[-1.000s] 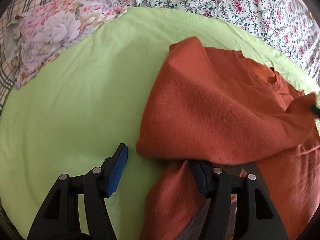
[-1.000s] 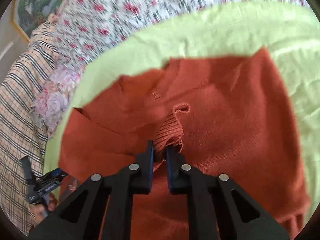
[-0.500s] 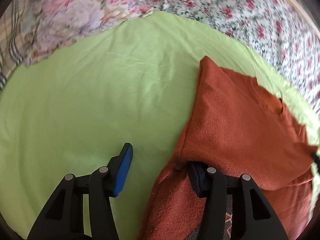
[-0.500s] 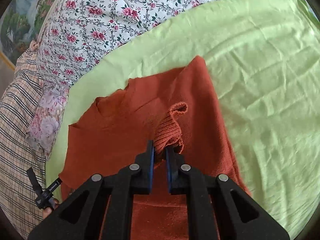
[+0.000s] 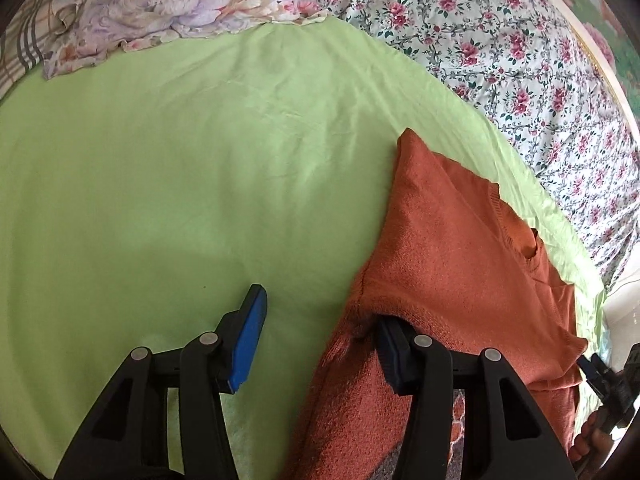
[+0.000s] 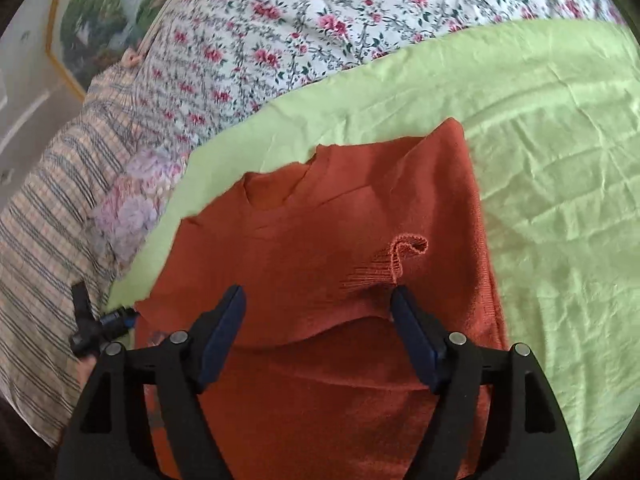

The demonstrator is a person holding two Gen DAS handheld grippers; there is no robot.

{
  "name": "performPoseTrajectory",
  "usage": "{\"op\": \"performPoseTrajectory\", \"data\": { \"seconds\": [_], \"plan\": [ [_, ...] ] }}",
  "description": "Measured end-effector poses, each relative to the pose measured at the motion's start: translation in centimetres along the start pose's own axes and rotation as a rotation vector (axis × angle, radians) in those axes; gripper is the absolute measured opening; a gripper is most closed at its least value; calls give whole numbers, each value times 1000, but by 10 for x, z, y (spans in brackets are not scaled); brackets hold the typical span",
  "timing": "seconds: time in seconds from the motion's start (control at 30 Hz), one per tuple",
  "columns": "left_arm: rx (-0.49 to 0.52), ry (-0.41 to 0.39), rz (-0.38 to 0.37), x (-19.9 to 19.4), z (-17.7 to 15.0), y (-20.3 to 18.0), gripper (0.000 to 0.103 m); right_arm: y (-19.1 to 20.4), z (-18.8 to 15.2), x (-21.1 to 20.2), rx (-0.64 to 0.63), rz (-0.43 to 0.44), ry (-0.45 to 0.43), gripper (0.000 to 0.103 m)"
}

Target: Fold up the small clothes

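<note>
green sheet point(image 5: 168, 168) open, sweater point(image 6: 320, 248) blocks R

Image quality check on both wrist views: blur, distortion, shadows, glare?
Left wrist view: sharp, strong fisheye bending and dark corner vignette; soft shadow on the green sheet ahead of the left gripper. Right wrist view: orange sweater sharp, upper-left bedding smeared, no glare.

The orange sweater point(image 5: 452, 280) lies folded on the green sheet point(image 5: 180, 180), along its edge nearest the flowered bedspread point(image 5: 500, 40). The left gripper point(image 5: 320, 336) stands half open at the sweater's near corner: one blue pad over bare sheet, the other tucked under the sweater's folded-over layer.
</note>
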State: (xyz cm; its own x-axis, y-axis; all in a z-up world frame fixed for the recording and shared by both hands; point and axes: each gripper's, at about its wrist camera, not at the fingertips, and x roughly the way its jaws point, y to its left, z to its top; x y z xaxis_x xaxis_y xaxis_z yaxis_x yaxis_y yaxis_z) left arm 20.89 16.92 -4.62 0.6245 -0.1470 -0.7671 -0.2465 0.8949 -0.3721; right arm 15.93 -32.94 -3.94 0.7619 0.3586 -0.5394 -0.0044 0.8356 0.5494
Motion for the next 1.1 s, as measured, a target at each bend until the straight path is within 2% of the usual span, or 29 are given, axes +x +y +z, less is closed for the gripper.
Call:
{"op": "performPoseTrajectory", "data": {
  "seconds": [0.1, 0.17, 0.23, 0.3, 0.43, 0.53, 0.73, 0.8, 0.83, 0.87, 0.9, 0.93, 1.0, 1.1],
  "plan": [
    [7, -3, 11, 1, 1, -2, 53, 2, -3, 7, -112, -166, 65, 76],
    [18, 17, 30, -1, 1, -5, 53, 0, -5, 8, -151, -210, 96, 76],
    [40, 33, 22, -13, 0, -9, 48, -2, -7, 4, -177, -195, 101, 76],
    [82, 4, -36, -34, 0, -15, 48, -5, -7, 2, -183, -158, 104, 76],
    [137, -39, -85, -48, 21, -28, 54, -7, -4, 12, -213, -127, 122, 76],
    [164, 1, -94, -24, 43, -43, 58, -1, -1, 22, -239, -90, 147, 76],
    [291, 173, -52, 55, 64, -79, 60, 3, -2, 26, -263, -62, 163, 76],
    [333, 163, 24, 71, 60, -85, 61, 0, 0, 24, -246, -43, 154, 76],
    [342, 137, 38, 73, 60, -87, 61, -1, 1, 24, -238, -36, 152, 74],
    [341, 121, 47, 73, 60, -87, 57, -2, 2, 26, -232, -30, 152, 69],
    [338, 108, 60, 74, 60, -87, 56, -4, 3, 28, -226, -17, 162, 55],
    [335, 98, 69, 74, 60, -87, 53, -4, 2, 31, -226, -18, 176, 34],
    [331, 80, 81, 74, 59, -86, 52, -5, 5, 34, -188, -10, 211, 7],
    [334, 66, 85, 74, 57, -86, 52, -6, 13, 10, -54, 90, 195, 6]
  ]
}}
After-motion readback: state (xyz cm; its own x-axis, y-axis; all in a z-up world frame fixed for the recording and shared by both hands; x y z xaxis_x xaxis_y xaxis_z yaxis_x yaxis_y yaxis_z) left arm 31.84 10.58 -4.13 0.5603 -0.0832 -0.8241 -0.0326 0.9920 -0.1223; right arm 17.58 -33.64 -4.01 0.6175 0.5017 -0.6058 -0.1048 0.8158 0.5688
